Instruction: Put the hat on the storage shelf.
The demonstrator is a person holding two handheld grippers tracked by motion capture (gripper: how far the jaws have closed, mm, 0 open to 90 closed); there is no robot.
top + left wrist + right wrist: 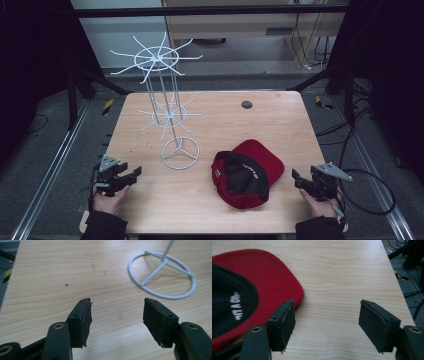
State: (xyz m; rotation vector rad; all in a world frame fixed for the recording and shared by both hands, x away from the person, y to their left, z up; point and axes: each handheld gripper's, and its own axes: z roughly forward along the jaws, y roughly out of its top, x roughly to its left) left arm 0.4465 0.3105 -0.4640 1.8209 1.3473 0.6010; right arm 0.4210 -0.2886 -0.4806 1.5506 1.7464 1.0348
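Note:
A red cap (247,172) with a black inside lies upside down on the wooden table (280,120), right of centre; its red brim (269,282) fills the left of the right gripper view. A white wire rack (165,100) with two tiers of spokes stands left of centre on a ring base (162,277). My left gripper (136,171) rests at the table's front left corner, open and empty, pointing toward the ring base. My right gripper (295,176) sits at the front right edge, open and empty, just right of the cap's brim.
A small dark round disc (246,104) is set in the table near its far edge. Black frame bars, floor rails and cables surround the table. Bare wood lies between the grippers and at the far right.

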